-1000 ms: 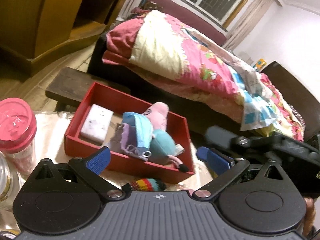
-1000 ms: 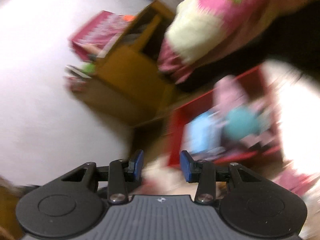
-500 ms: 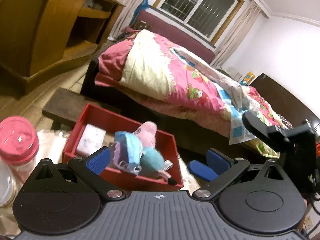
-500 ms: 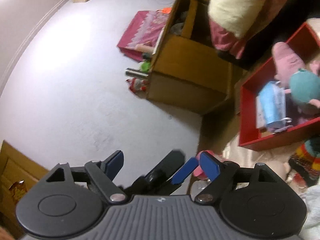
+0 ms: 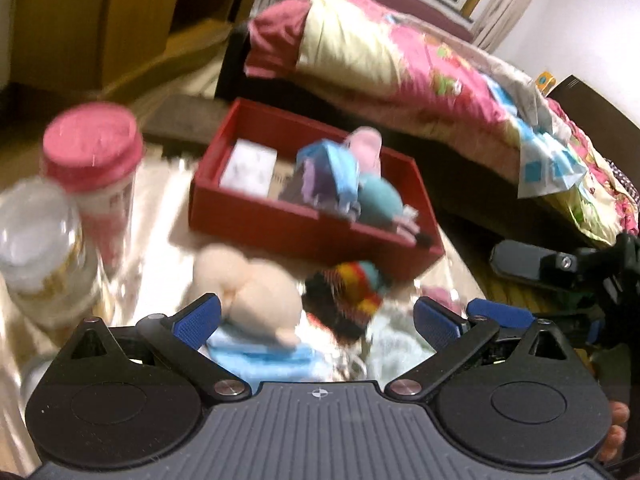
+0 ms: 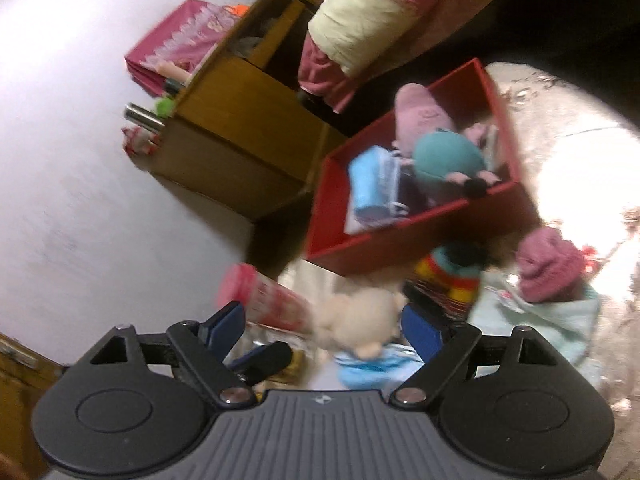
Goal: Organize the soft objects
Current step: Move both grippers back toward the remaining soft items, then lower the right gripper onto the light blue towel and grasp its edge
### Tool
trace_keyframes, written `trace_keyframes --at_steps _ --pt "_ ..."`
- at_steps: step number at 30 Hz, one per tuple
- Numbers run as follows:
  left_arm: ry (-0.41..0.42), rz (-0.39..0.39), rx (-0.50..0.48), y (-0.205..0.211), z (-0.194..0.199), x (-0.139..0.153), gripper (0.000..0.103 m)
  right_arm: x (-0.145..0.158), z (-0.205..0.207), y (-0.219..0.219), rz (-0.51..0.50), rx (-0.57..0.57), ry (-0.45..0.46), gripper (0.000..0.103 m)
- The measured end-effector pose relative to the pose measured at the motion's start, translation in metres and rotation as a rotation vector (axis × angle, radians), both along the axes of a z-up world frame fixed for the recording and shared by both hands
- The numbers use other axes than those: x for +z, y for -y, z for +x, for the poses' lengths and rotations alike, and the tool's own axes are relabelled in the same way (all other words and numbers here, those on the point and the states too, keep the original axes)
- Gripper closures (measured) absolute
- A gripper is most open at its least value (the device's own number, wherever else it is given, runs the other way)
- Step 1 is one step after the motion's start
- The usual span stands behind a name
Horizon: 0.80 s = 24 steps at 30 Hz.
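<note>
Both tools are spread wide and hold nothing. The left tool (image 5: 316, 320) hovers over a small heap of soft things on the pale, shiny surface (image 5: 160, 208). Nearest its fingers lies a cream plush (image 5: 256, 292), round and fuzzy, resting on a folded light-blue cloth (image 5: 264, 356). Just beside it sits a knitted toy (image 5: 352, 292) striped red, yellow, teal and black. The right tool (image 6: 322, 328) faces the same heap, with a mauve knitted hat (image 6: 548, 266) on a pale mint cloth (image 6: 560, 320) toward the surface's right side. Past the heap, toward the far edge, stands a red box (image 5: 280, 220) holding a pink plush (image 5: 364, 148), a teal ball (image 5: 380, 200), blue masks (image 5: 340, 172) and a white packet (image 5: 250, 168). At the left edge stands a pink-lidded cup (image 5: 94, 152), blurred.
</note>
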<state>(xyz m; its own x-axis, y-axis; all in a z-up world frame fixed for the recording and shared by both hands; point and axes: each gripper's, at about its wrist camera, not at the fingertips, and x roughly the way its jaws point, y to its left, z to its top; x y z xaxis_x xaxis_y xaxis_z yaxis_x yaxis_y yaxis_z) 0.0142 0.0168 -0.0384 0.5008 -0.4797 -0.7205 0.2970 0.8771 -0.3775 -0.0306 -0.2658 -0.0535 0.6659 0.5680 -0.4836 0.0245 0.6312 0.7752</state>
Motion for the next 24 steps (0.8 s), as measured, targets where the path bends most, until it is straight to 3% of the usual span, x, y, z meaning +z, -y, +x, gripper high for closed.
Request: trace_keyframes --at_steps 2,5,10,13,16,22,24 --pt "-0.048 -0.012 0.005 -0.003 -0.004 -0.007 0.006 -0.001 -0.005 -0.005 -0.081 0.020 -0.003 0.044" --pt "-0.045 0.033 0.007 -0.002 -0.012 -0.012 0.006 -0.001 -0.005 -0.015 -0.191 0.050 0.017 0.044" --pt "-0.040 0.019 0.056 -0.003 -0.021 -0.008 0.006 -0.008 -0.002 -0.014 -0.197 0.068 -0.009 0.044" --pt "-0.013 -0.009 0.036 0.001 -0.028 0.002 0.006 -0.008 -0.003 -0.010 -0.219 0.060 -0.028 0.044" --pt "0.018 -0.023 0.005 0.007 -0.036 0.007 0.006 -0.010 -0.005 -0.009 -0.278 0.066 -0.047 0.044" --pt "-0.022 0.008 -0.040 0.015 -0.053 -0.007 0.006 -0.026 -0.015 -0.011 -0.437 0.109 -0.083 0.045" --pt "-0.030 0.036 -0.057 0.016 -0.055 -0.013 0.006 -0.036 -0.015 -0.016 -0.482 0.140 -0.107 0.052"
